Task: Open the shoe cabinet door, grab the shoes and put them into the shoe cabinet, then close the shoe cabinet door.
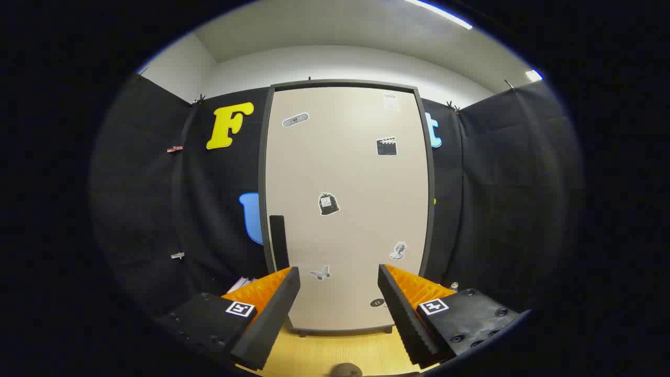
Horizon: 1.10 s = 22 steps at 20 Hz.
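Gripper (pixel 339 272), fingers spread and empty, is aimed at the closed beige flat-fronted shoe cabinet door (pixel 348 209); the black vertical handle (pixel 278 241) on the door's left side should be clasped squarely.

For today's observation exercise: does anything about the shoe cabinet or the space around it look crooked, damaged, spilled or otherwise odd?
Nothing stands out. The shoe cabinet stands upright with its door shut, stickers scattered across it and the dark handle at its left edge. The gripper is open, fingers apart ahead of the door, touching nothing. The floor shows no spill.
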### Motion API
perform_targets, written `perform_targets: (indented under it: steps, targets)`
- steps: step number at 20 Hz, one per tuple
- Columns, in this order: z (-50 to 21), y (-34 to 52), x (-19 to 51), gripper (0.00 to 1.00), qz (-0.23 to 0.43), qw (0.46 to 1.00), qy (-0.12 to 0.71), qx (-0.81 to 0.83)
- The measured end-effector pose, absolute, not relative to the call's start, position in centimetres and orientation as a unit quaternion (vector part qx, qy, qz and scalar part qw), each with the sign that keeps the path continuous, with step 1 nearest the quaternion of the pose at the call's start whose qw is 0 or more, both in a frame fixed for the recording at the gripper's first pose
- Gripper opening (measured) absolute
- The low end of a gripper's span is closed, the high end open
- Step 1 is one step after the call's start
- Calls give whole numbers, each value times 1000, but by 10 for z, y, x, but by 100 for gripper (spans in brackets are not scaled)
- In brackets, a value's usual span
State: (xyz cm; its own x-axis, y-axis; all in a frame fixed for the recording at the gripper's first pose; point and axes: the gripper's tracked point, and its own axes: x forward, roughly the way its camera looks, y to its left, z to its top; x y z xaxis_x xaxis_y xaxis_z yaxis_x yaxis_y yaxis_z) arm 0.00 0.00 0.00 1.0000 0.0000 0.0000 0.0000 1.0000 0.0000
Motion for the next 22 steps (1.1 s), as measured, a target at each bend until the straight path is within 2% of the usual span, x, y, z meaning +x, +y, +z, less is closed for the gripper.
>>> perform_targets:
  steps: [22]
  targets:
    - [-1,5,24,98,0,1000,8,0]
